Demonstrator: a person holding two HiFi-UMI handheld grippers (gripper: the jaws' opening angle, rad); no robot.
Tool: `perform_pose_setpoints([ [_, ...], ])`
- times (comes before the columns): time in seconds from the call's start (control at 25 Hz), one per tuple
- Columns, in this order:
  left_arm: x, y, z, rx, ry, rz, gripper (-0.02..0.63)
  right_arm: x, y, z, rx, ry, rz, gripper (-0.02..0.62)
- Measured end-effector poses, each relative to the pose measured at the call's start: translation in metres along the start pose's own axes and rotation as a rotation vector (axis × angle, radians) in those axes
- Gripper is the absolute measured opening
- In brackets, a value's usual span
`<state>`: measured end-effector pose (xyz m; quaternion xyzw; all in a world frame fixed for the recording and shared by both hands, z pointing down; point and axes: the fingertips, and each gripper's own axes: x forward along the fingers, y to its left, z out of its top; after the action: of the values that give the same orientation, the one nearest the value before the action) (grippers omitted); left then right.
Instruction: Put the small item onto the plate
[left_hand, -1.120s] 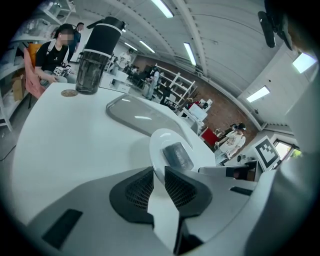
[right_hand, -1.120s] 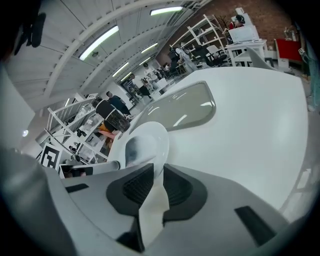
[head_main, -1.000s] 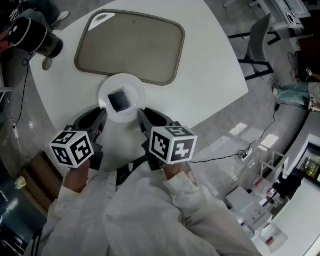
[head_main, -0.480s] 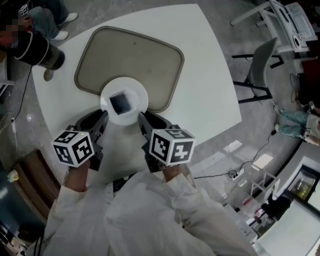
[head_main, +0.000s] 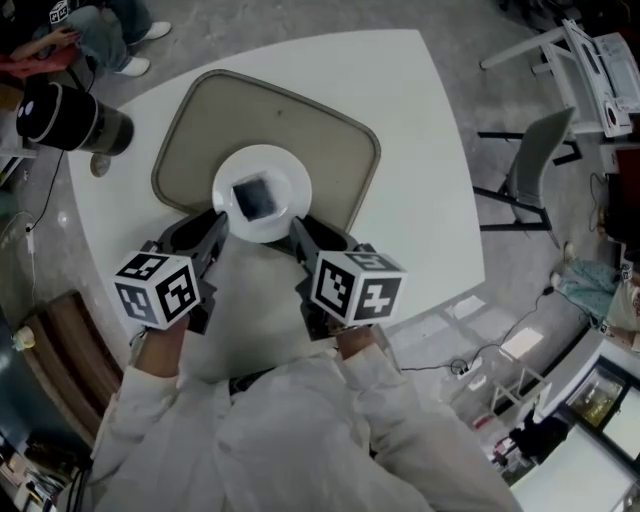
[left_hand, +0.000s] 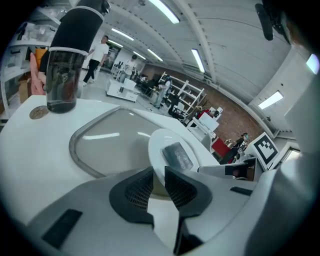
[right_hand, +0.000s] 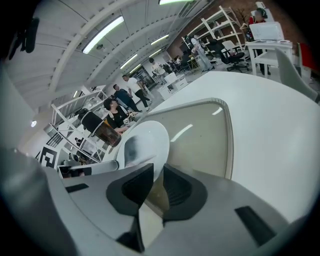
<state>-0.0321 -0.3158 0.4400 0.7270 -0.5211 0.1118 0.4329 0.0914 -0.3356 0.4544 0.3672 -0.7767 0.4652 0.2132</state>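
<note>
The white plate (head_main: 291, 176), bearing the small item (head_main: 257, 197), is clamped by its rim in the left gripper (head_main: 216, 227) and the right gripper (head_main: 300, 229) at the tray's (head_main: 262, 112) near edge.

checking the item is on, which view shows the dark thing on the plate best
The left gripper view: the small item lies close and sharp on the plate. The head view shows it as a small dark square from above; the right gripper view only a blurred grey patch.

White sleeves (head_main: 300, 430), grey grippers (head_main: 216, 228) (head_main: 302, 231), checkered marker cubes (head_main: 156, 289) (head_main: 357, 287).
</note>
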Motion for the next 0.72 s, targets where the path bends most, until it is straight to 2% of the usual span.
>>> perform_pose_setpoints([
  [0.36,0.027,0.011,0.019,-0.031,-0.001,0.014,0.069,0.022,-0.012,0.028,-0.006,0.019,0.006,0.067],
  [0.72,0.036,0.023,0.021,-0.047,0.055,0.032,0.071,0.035,-0.012,0.033,0.007,0.044,0.009,0.067],
])
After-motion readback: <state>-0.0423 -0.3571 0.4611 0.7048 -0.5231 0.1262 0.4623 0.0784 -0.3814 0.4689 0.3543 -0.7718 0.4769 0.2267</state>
